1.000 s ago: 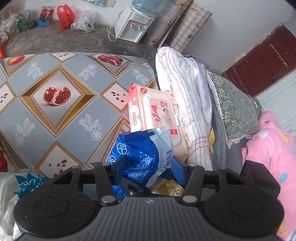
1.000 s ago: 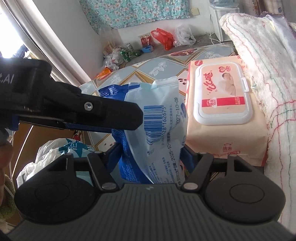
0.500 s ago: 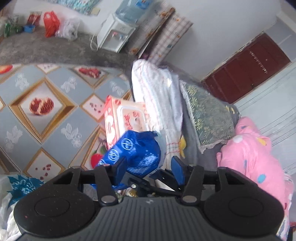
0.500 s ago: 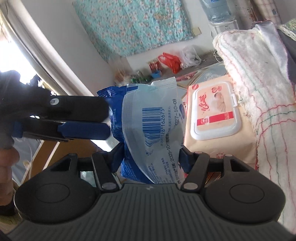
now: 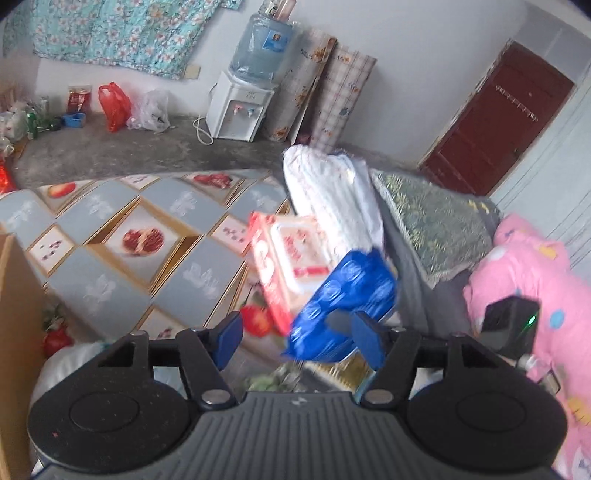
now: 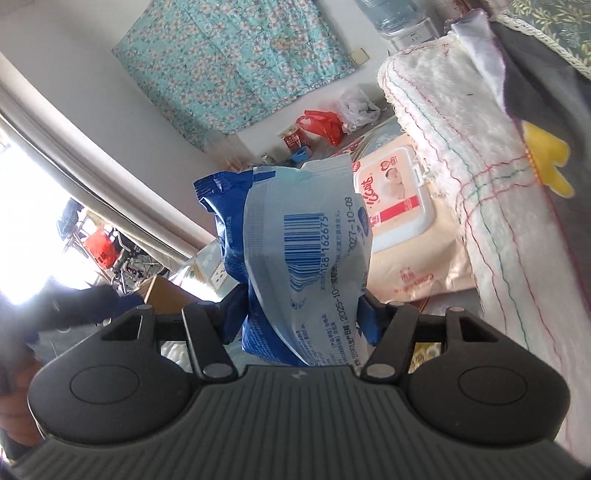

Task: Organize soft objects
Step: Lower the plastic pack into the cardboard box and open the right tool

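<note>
a plain room with pale walls held a dark red door (image 5: 495,118) at the far right, a teal floral cloth (image 5: 122,33) hung on the back wall, and a white water dispenser (image 5: 240,107) standing on the grey floor beside red and clear plastic bags. in front lay the table (image 5: 110,295), covered in a grey cloth printed with pomegranates in gold diamonds. along its right side stood a row of soft goods on edge: a white folded towel (image 5: 332,199) with coloured stitching, next a green patterned cushion (image 5: 436,232), then a pink spotted blanket (image 5: 532,273). a peach pack of baby wipes (image 5: 284,266) with a white flip lid rested against the towel. the blue tissue pack (image 6: 295,258), its pale back showing a barcode, was raised in front of the wipes pack, clear of the tabletop. the right gripper (image 6: 301,317) had its jaws clenched on the lower part of that pack, 1 blue pad pressed to each side. the left gripper (image 5: 297,339) had just been opening its jaws: they stood released and spread, with the blue pack seen beyond them toward the right pad, blurred, so contact there could not be told. in the right wrist view the left gripper showed only as a dark blur at the left edge.
</note>
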Demonstrator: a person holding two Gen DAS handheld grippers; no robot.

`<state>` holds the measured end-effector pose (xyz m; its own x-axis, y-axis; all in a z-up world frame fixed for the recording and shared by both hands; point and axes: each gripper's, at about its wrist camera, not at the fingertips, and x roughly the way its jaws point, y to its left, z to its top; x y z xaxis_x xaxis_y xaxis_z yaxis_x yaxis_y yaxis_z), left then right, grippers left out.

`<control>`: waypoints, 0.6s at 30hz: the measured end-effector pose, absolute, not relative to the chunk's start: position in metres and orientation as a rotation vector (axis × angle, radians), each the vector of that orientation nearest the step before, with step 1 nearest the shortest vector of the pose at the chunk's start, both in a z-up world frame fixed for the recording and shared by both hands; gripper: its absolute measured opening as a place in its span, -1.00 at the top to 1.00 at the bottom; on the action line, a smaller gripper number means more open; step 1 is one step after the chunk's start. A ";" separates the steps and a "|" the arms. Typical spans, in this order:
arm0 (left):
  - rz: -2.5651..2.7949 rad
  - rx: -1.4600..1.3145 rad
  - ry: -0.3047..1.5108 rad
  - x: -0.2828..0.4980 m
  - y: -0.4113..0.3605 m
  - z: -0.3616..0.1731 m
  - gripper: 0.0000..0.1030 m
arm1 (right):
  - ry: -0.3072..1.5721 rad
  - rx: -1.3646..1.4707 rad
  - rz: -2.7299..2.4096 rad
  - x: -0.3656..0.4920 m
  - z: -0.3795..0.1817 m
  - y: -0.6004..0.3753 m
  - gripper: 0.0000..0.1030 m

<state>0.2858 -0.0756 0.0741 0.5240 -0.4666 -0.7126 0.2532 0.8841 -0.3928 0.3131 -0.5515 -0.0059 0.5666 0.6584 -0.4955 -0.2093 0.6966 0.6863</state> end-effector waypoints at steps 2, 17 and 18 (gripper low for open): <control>-0.422 -0.241 0.921 0.275 -0.069 0.077 -0.27 | 0.817 0.616 0.560 0.304 0.002 -0.552 -0.16; -0.104 -0.291 0.699 0.115 0.093 0.154 -0.71 | 0.811 0.458 0.997 0.210 0.132 -0.381 -0.17; -0.063 -0.305 0.682 0.102 0.110 0.155 -0.79 | 0.821 0.449 1.033 0.206 0.138 -0.361 -0.17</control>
<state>0.1016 0.1099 0.1546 0.7760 -0.1564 -0.6110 -0.0419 0.9538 -0.2974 0.2061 -0.3611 0.1380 0.2618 0.8859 -0.3830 -0.5735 0.4620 0.6765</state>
